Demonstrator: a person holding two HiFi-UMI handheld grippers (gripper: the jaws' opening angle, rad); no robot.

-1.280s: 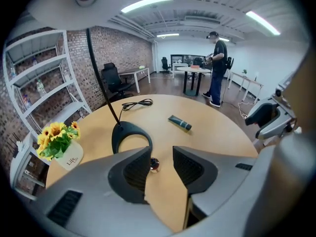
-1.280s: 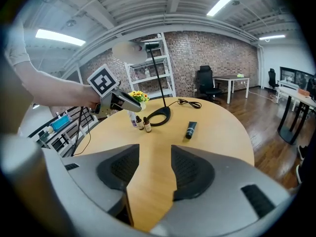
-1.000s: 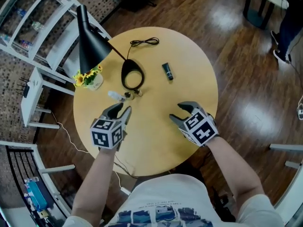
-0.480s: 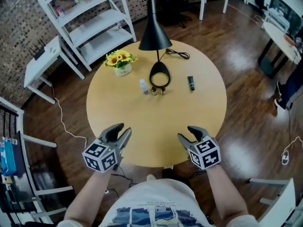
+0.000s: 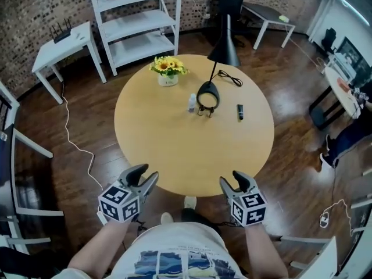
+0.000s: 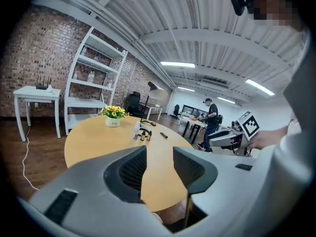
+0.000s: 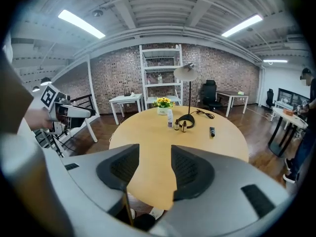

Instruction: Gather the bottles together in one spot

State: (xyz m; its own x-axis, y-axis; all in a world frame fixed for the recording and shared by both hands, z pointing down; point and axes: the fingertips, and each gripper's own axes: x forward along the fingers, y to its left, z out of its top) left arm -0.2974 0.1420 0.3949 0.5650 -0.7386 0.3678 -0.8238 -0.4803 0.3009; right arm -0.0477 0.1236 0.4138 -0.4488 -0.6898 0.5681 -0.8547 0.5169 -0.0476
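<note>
Left tool (image 5: 145, 176) and right tool (image 5: 231, 182) hang spread and empty off the desk's (image 5: 174, 150) near edge. Across it, a clear bottle (image 5: 192, 102) stands upright. Two small brown bottles (image 7: 177, 125) beside it seem upright. A dark bottle (image 5: 239, 112) lies flat, its long axis running near-to-far.

On the round table (image 5: 174, 156), in its far half, the lamp base (image 5: 207, 92) stands near the middle. The upright bottle (image 5: 192, 102) is just left of it, and the two small bottles (image 5: 204, 112) stand side by side just before it. The lying bottle (image 5: 239, 112) is to the right, apart from them. The flower pot (image 5: 168, 79) stands behind and to the left, and the cable (image 5: 232, 78) lies behind the base on the right. The shelf (image 5: 136, 22) stands behind the table, with the side table (image 5: 61, 39) on its left.
</note>
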